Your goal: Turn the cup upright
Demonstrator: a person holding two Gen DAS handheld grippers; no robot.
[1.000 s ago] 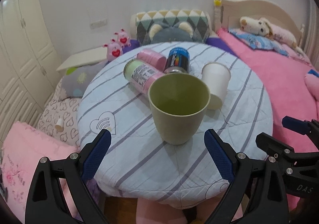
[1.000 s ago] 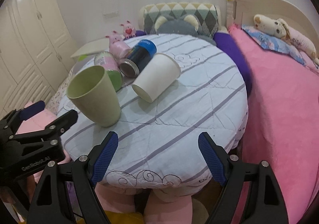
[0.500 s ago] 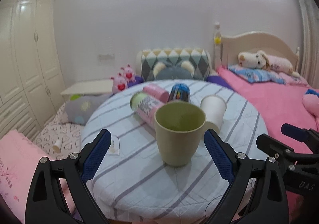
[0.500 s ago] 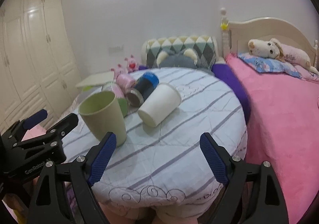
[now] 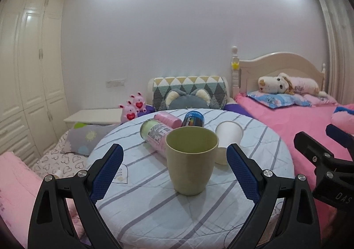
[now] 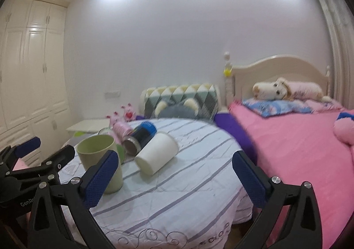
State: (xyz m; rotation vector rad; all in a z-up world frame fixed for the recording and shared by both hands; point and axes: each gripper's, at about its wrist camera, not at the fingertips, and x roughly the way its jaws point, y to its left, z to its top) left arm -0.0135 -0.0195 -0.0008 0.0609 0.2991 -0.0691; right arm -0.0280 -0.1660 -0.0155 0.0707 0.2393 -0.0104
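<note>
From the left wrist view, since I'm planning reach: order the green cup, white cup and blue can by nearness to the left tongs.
1. green cup: upright, centred between the open left tongs.
2. white cup: on its side, behind-right.
3. blue can: lying farthest back.

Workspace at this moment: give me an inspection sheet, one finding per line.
Surface: round table under a striped cloth.
Job's things: green cup upright, mouth up; white cup on its side.
Clutter: blue can, pink-labelled bottle and pink roll, all lying down.
Grippers: left gripper open, empty, fingers either side of the green cup without touching; right gripper open, empty.
Cables: nothing seen.
Surroundings: pink bed, plush dog, wardrobe.
</note>
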